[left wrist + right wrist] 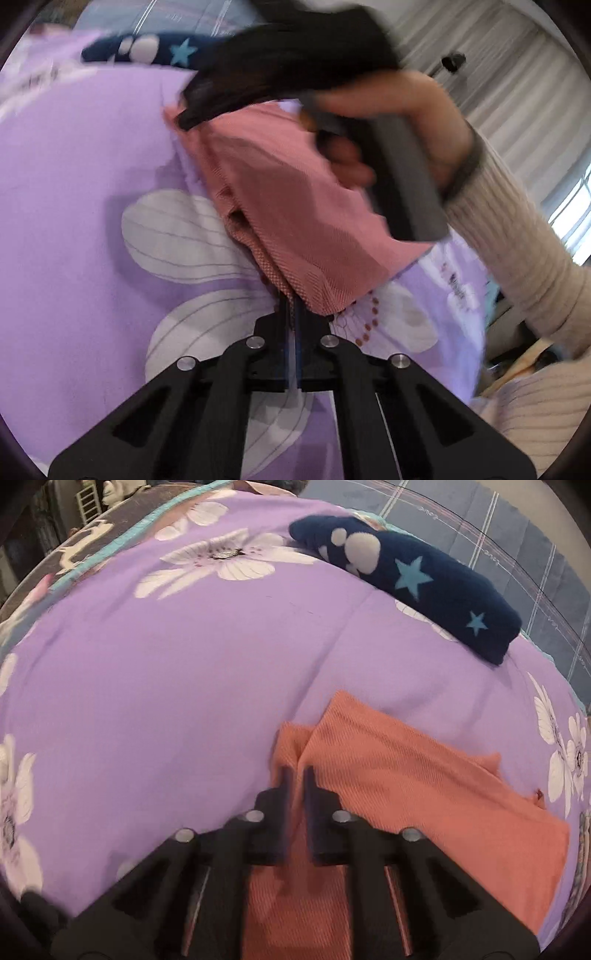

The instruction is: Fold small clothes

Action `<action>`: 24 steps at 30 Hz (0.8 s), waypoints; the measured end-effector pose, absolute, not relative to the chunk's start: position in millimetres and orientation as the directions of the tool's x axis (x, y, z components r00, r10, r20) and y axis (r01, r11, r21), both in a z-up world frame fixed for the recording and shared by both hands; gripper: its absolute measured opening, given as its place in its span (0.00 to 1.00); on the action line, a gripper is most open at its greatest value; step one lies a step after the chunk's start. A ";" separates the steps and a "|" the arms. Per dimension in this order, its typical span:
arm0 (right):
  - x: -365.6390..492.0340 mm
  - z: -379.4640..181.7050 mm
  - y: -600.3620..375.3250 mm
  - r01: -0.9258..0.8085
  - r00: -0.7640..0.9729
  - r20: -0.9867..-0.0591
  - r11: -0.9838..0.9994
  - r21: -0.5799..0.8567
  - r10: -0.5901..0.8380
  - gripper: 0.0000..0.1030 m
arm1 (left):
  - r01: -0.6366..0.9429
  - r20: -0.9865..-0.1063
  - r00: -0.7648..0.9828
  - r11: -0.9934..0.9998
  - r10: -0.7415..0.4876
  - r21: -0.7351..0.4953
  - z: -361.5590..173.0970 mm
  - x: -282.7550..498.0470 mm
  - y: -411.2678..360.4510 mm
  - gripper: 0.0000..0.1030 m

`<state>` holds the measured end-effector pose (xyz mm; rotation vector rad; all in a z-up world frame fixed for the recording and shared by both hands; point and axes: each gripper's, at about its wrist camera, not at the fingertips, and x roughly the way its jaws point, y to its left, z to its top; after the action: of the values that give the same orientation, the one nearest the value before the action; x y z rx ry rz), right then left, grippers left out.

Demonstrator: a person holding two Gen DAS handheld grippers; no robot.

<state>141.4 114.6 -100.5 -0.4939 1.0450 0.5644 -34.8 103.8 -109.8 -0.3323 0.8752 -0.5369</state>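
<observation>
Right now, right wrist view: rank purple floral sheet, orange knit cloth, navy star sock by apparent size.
1. purple floral sheet, fills most of the view
2. orange knit cloth, though nearness to the camera enlarges it
3. navy star sock, farther away, so true size is unsure

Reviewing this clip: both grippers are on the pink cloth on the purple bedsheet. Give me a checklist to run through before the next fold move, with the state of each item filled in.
1. Left gripper shut on the pink cloth edge: ok, fabric pinched between its fingers.
2. Right gripper gripping the cloth: cannot tell; the left view blurs its tip, and its own view shows cloth between nearly closed fingers.
3. Cloth lying flat: not ok, a ridge is bunched up at the right gripper.
4. Bedsheet bare where the fold may land: ok.
5. Navy star cloth out of the way: ok, it lies apart, further back.
6. Views sharp enough: not ok, the right hand is blurred.
</observation>
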 end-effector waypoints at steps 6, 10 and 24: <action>159.0 -100.5 107.3 -0.650 0.328 -0.899 0.760 0.008 0.290 0.04 | 0.297 -0.667 0.529 0.851 -0.524 -0.433 -111.7 -39.8 105.2 0.01; 151.3 -82.0 89.7 -0.652 0.359 -0.869 0.758 0.028 0.341 0.24 | 0.288 -0.673 0.548 0.868 -0.496 -0.405 -107.6 -45.5 109.6 0.02; 111.6 -94.3 1.2 -0.623 0.354 -0.846 0.776 0.105 0.399 0.35 | 0.322 -0.693 0.597 0.912 -0.404 -0.254 -92.8 -36.7 77.1 0.33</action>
<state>111.6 1.2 -94.3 -0.2519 1.0120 0.6691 -36.7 77.1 -92.8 -0.1059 0.8306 -0.4218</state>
